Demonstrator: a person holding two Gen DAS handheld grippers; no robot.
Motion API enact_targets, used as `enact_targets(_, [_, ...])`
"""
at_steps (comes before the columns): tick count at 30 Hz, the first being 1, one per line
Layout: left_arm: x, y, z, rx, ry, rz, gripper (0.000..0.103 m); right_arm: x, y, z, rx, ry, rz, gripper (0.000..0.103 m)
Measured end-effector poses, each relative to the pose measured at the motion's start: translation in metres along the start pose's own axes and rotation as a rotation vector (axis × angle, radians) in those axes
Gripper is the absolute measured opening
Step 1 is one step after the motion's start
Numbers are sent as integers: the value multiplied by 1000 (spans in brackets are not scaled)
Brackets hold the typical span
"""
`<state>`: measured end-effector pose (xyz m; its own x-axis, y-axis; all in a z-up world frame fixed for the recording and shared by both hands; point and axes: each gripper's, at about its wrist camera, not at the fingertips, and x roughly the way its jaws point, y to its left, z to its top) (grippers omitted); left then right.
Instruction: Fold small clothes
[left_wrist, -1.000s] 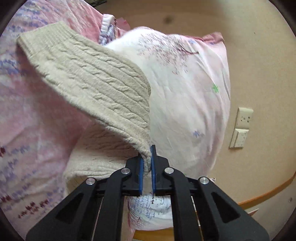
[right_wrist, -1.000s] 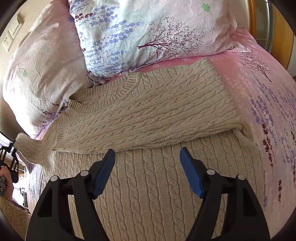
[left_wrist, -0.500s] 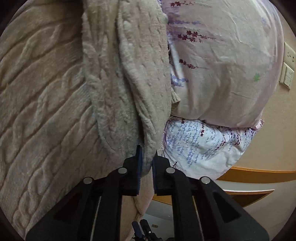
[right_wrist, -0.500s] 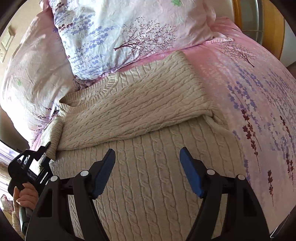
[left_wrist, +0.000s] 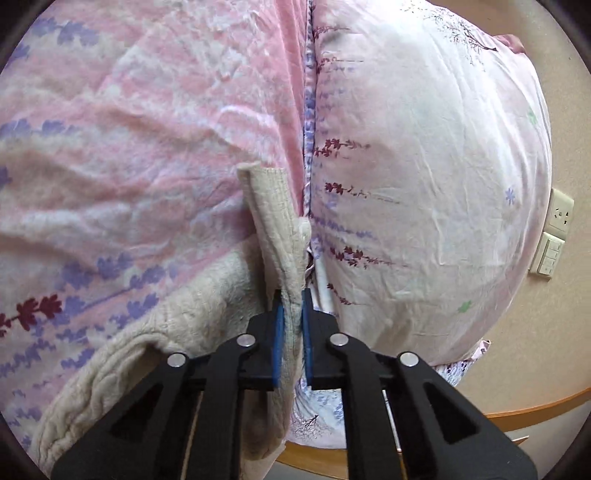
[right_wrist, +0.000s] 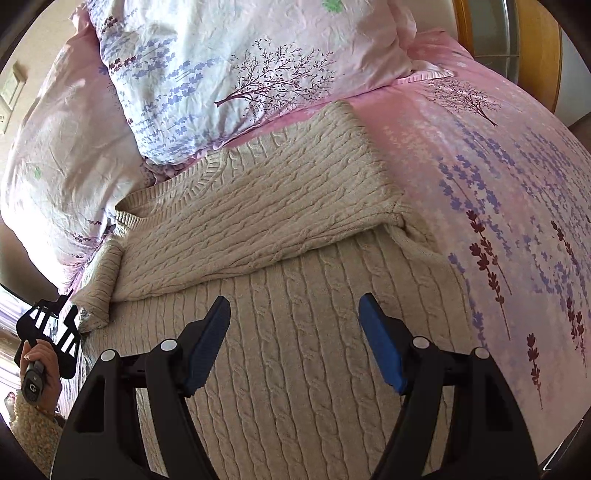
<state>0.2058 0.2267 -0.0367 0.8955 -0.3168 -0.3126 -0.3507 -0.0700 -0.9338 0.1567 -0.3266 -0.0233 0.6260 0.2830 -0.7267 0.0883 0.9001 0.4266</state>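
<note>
A cream cable-knit sweater (right_wrist: 295, 236) lay flat on the pink floral bedspread (right_wrist: 517, 192), its long axis running away from the right gripper (right_wrist: 293, 339) toward the pillows (right_wrist: 236, 74). That gripper hovered over the body panel, its jaws spread wide and empty. The left gripper (left_wrist: 291, 325), at the sweater's left edge, was pinching a sleeve cuff (left_wrist: 271, 214). No containers were present.

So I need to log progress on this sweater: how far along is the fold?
Done: one sleeve already lies folded across the cream cable-knit sweater on the pink bedspread. In hand: the left gripper is shut on the other sleeve's cuff, beside the pillow. The right gripper hovers open over the body. Left: lay that sleeve down, then fold the body.
</note>
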Motion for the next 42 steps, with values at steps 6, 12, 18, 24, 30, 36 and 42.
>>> enact_targets(6, [36, -66, -60, 298, 147, -84, 7, -10, -19, 5, 51, -30, 0, 74])
enact_targets(12, [102, -108, -212, 870, 459, 24, 8, -18, -39, 7, 96, -42, -19, 74])
enact_targets(18, [120, -45, -317, 1378, 657, 316, 23, -29, -50, 16, 115, -62, -5, 60])
enact_targets(24, [74, -48, -262, 1328, 566, 344, 43, -20, -22, 49, 81, -29, 178, 46])
enact_targets(30, [2, -45, -172, 1318, 380, 545, 43, 31, -3, 65, 67, 79, 203, 39])
enact_targets(36, [-59, -20, -114, 1241, 299, 696, 43, 61, 9, 65, 16, 134, 177, 35])
enact_targets(42, [-79, -1, -105, 1175, 300, 716, 43, 59, 26, 64, -75, 104, 152, 9])
